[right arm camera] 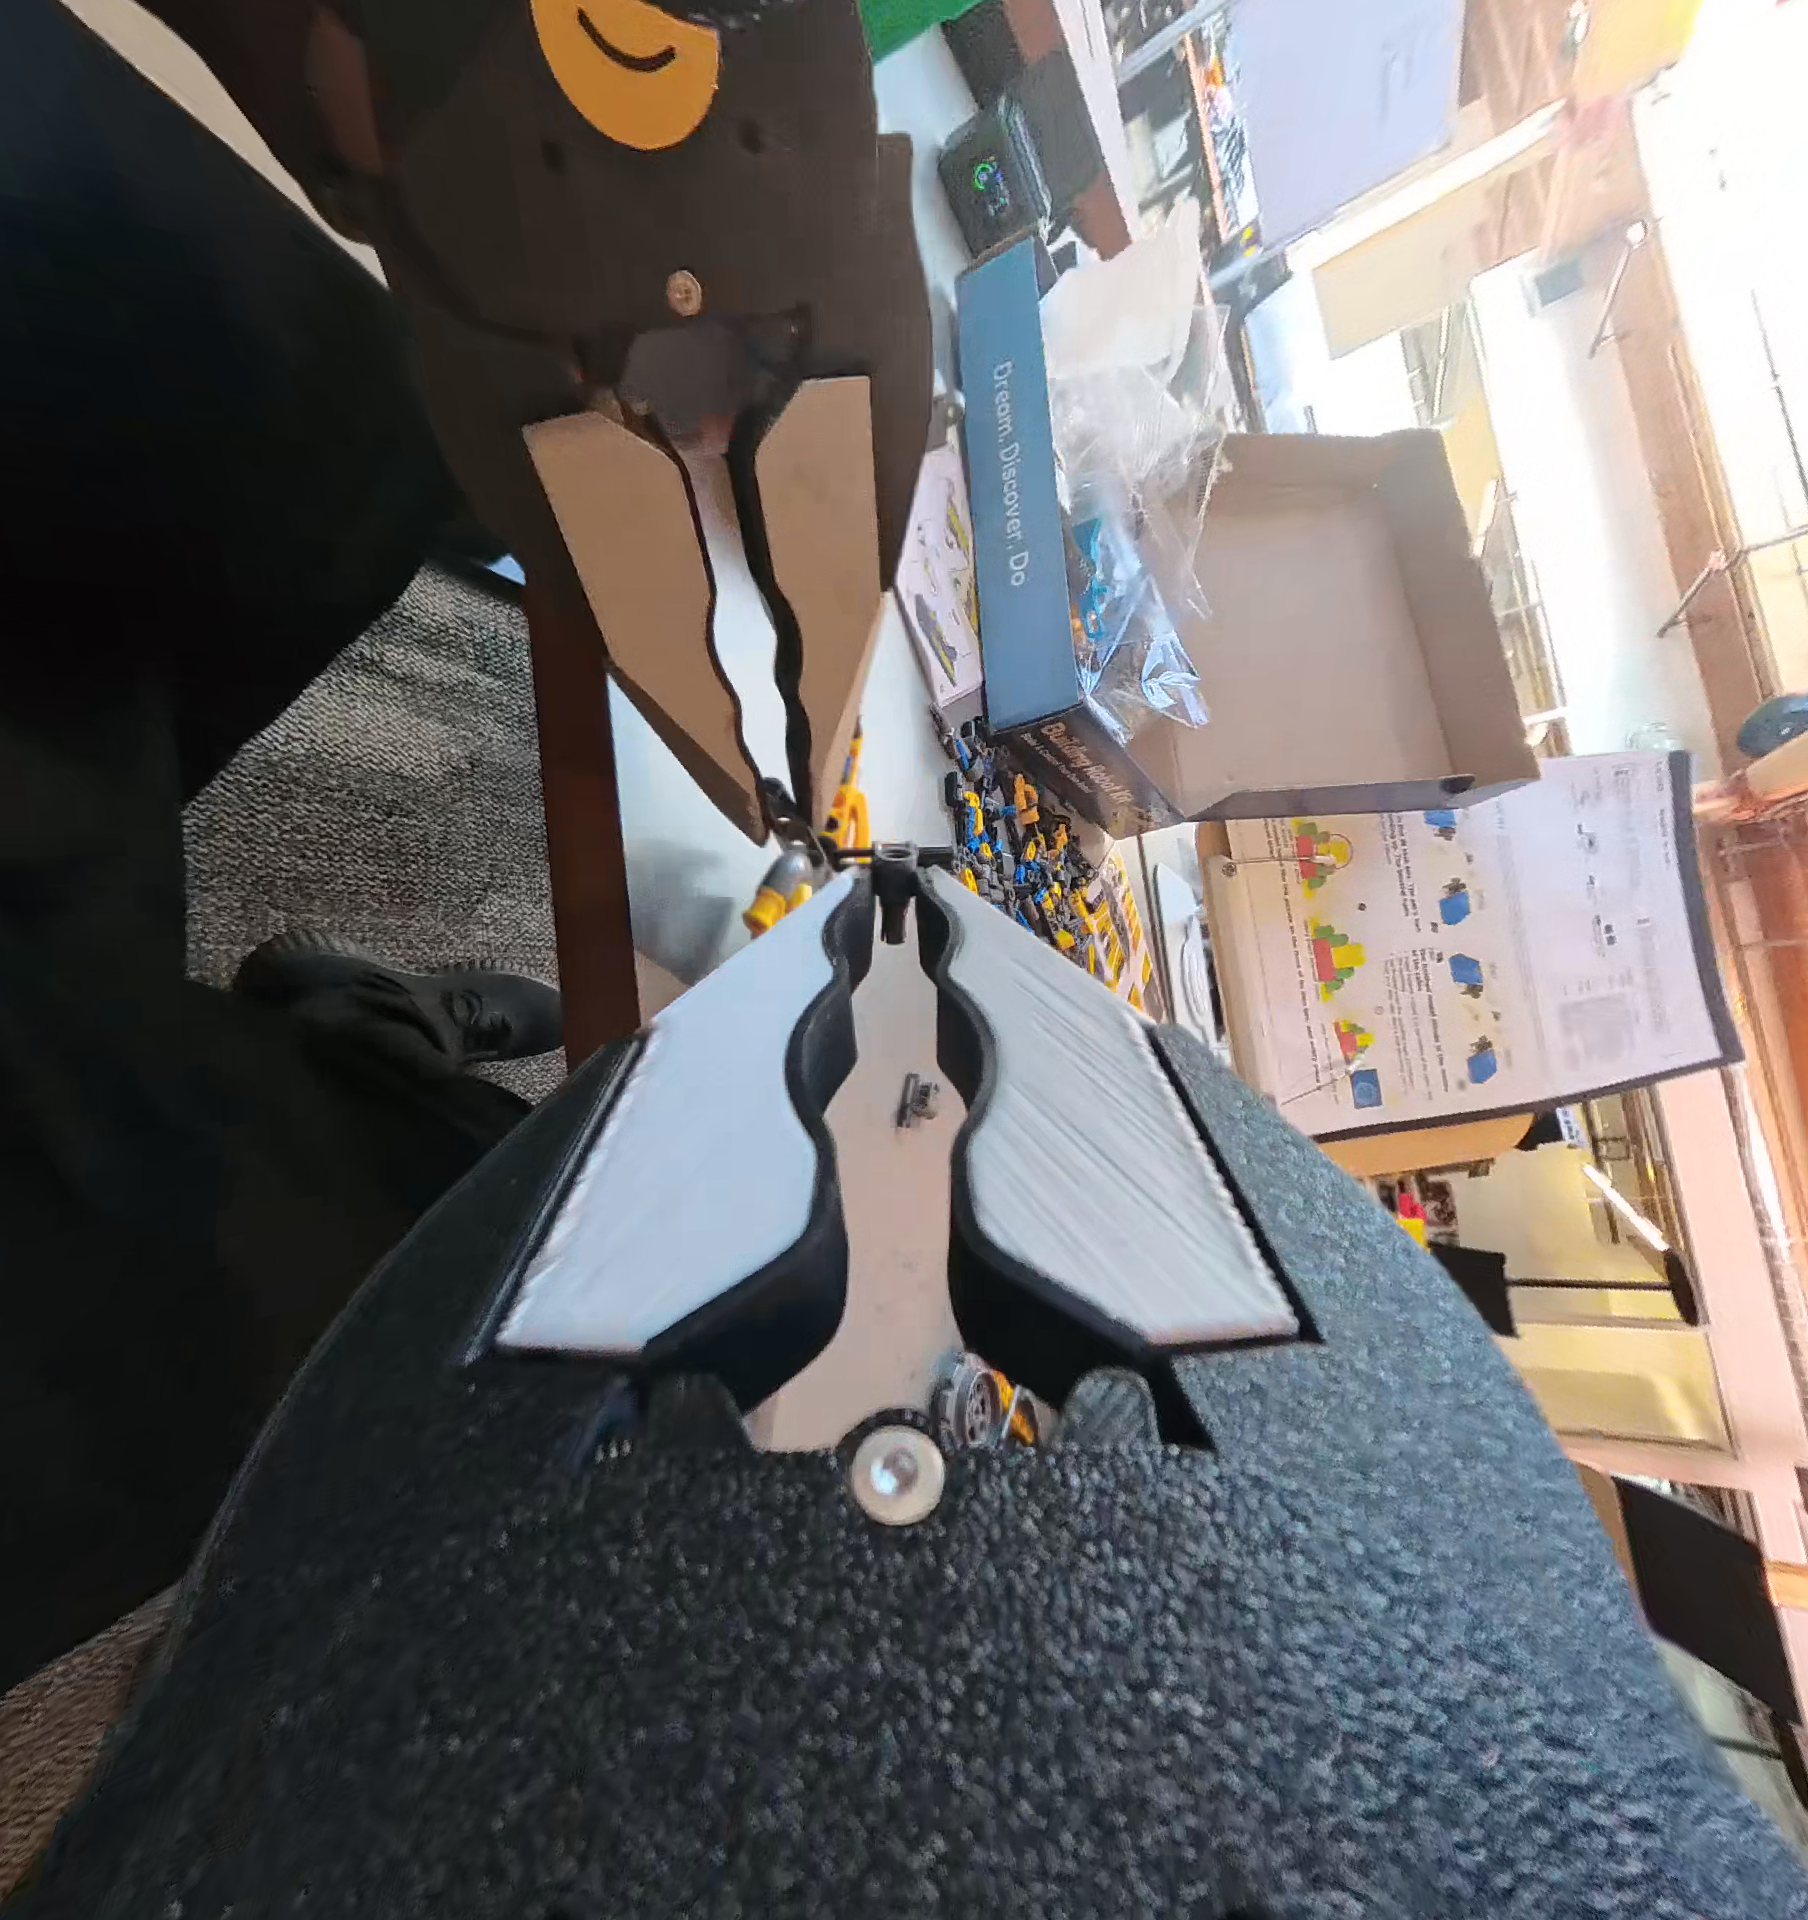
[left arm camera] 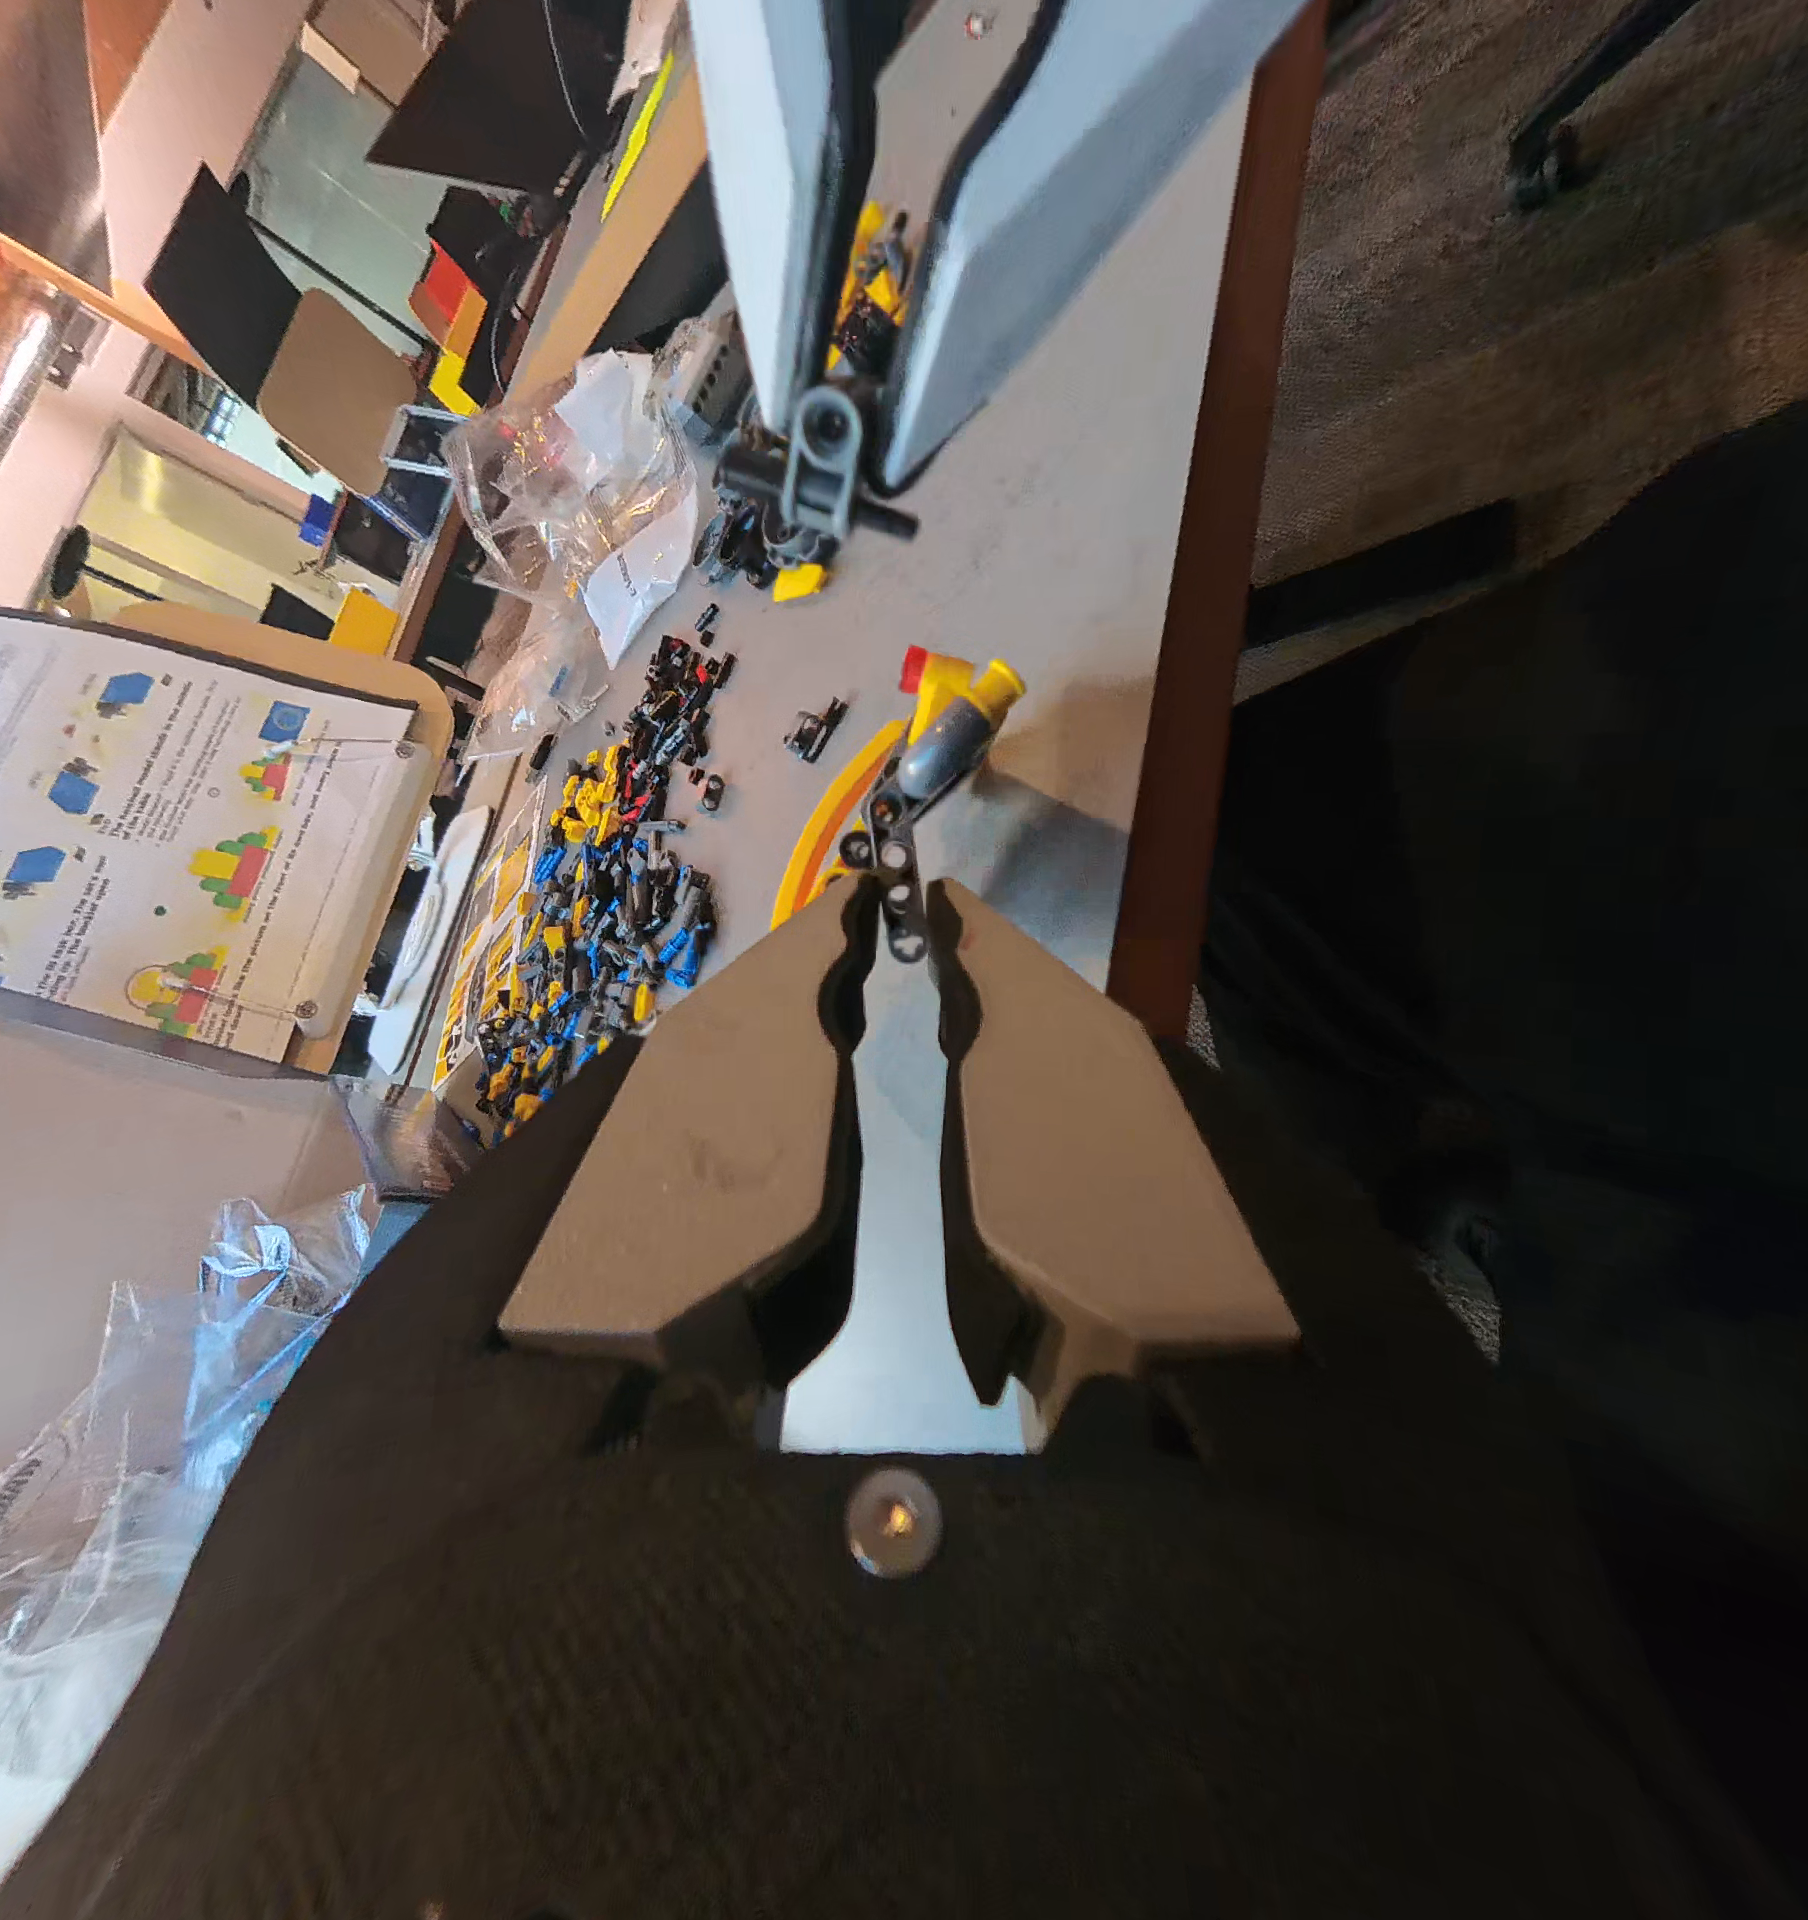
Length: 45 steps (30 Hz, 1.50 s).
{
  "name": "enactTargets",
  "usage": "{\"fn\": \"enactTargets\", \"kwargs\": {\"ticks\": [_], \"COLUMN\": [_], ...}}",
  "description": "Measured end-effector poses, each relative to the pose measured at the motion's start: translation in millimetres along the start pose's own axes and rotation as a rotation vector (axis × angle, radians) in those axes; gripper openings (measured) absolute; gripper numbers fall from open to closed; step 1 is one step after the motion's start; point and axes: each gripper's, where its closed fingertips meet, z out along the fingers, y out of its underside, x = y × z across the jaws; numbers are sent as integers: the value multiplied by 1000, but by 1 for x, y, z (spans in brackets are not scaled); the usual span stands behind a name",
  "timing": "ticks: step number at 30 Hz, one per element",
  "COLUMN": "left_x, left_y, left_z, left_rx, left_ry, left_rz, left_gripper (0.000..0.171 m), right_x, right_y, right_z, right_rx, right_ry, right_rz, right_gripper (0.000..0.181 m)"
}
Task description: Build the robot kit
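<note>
Left gripper [left arm camera: 898,902]: you pinch a dark beam [left arm camera: 892,868] of a yellow-grey assembly [left arm camera: 947,727], jaws nearly closed | Right gripper [right arm camera: 893,881]: you clamp a small grey connector [right arm camera: 892,868], tips almost touching left's | Far left: loose parts [left arm camera: 609,883] unsorted on table [left arm camera: 1066,520]; build looks early.

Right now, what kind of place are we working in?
Probably a lab or workshop bench for toy-brick building: a table strewn with small building pieces, a printed instruction sheet and an open cardboard box.
</note>
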Motion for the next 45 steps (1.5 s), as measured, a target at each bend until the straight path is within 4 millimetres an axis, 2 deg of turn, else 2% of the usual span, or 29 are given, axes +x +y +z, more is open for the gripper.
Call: {"fn": "enactTargets", "kwargs": {"ticks": [5,8,14,19,22,24,27,29,33,37,42,45], "left_x": [12,18,20,24,36,42,42,50,51,54,61,65], "left_y": [10,11,15,10,-14,-26,-26,-25,-19,-27,-29,-30], "left_z": [7,7,1,-13,-30,-42,-52,-59,-55,-56,-57,-56], "left_rx": [-23,-28,-32,-9,100,183,217,218,179,207,201,188], "left_ry": [20,54,58,84,223,327,393,447,393,413,387,374], "left_rz": [81,49,6,-39,-198,-284,-310,-265,-130,-69,119,169], "left_gripper": [7,22,30,30,29,29,23,22,18,17,10,10], "right_x": [-26,-41,-45,-44,-48,-56,-71,-77,-78,-85,-87,-89], "right_y": [11,16,27,16,-4,-17,-21,-22,-22,-23,-22,-21], "right_z": [8,13,19,16,11,9,11,11,11,9,5,2], "right_rx": [25,33,13,41,94,121,117,124,141,155,192,207], "right_ry": [-70,-85,-66,-51,-38,-50,-90,-114,-146,-199,-268,-319], "right_rz": [-57,-98,-137,-147,-194,-250,-334,-330,-288,-255,-139,-96], "right_gripper": [4,4,4,4,4,4,4,4,3,2,4,4]}}
